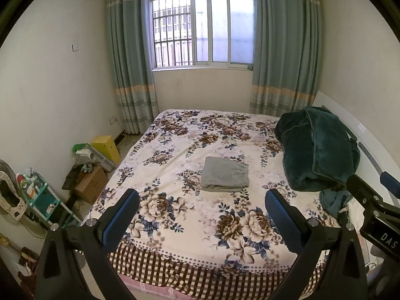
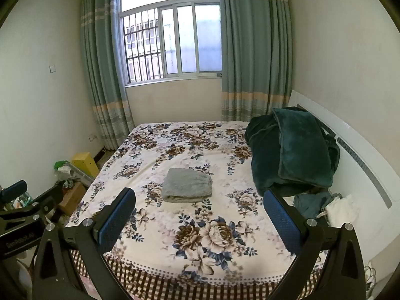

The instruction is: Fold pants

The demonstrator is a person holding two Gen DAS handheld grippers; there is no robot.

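Grey pants (image 1: 225, 174) (image 2: 187, 185) lie folded into a compact rectangle in the middle of the floral bedspread (image 1: 190, 135) (image 2: 175, 140). My left gripper (image 1: 202, 206) hovers open over the near end of the bed, well short of the pants, nothing between its blue pads. My right gripper (image 2: 200, 203) is open too, held at a similar distance from the pants. The right gripper also shows at the right edge of the left wrist view (image 1: 372, 190), and the left one at the left edge of the right wrist view (image 2: 22, 200).
A dark green blanket (image 1: 317, 150) (image 2: 292, 150) is heaped at the right of the bed against a white headboard (image 2: 355, 145). Smaller cloths (image 2: 322, 206) lie below it. Boxes and clutter (image 1: 92, 165) fill the floor left of the bed. A curtained window (image 1: 202, 25) is behind.
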